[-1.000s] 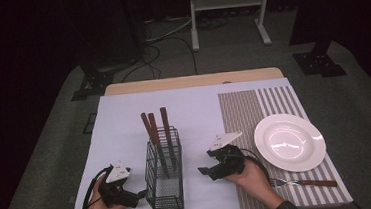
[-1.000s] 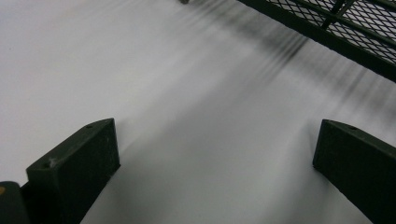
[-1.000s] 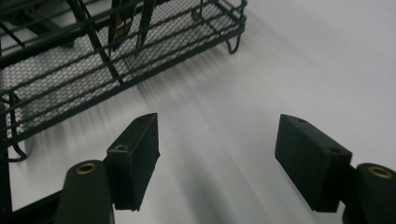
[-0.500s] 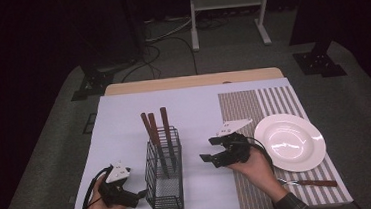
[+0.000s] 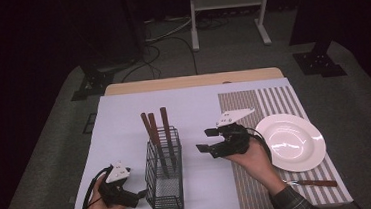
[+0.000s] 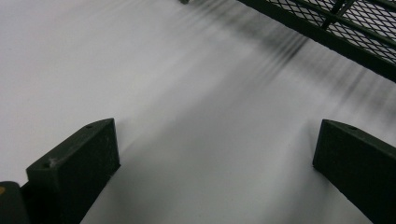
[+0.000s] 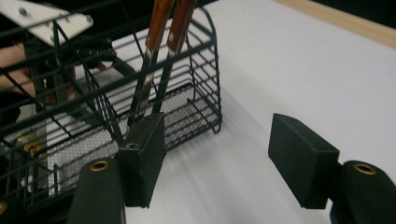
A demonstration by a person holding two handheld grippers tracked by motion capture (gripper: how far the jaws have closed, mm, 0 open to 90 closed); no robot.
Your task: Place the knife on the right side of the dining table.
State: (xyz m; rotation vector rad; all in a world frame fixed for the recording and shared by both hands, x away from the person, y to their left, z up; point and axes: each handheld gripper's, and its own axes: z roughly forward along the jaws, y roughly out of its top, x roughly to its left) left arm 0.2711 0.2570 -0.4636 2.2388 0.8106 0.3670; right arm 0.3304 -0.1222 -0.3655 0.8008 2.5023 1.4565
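while the left gripper point(image 5: 139, 193) rests low on the white table cover point(image 5: 124, 119), just beside the near left corner of the wire cutlery basket point(image 5: 166, 186), its jaws stand wide apart with nothing between them; in the left gripper view only bare cover lies between them, with the basket's mesh wall point(image 6: 345, 28) just ahead. judging by that spot, it looks placed to steady the basket rather than to pick anything.

the right gripper point(image 5: 207, 141) hovers over the cover, between the basket and the white plate point(image 5: 291, 141), jaws open and empty, aimed toward the basket. three wooden-handled utensils point(image 5: 156, 129) stand upright in the basket's far compartment, handles up and leaning slightly, which leaves them easy to pinch from the side or above; in the right gripper view two of the handles point(image 7: 168, 28) rise just past the left jaw.

a fork point(image 5: 310, 181) with a wooden handle lies on the striped placemat point(image 5: 268, 100) near the plate, so i'd guess a place setting is being laid and the next utensil is the target.
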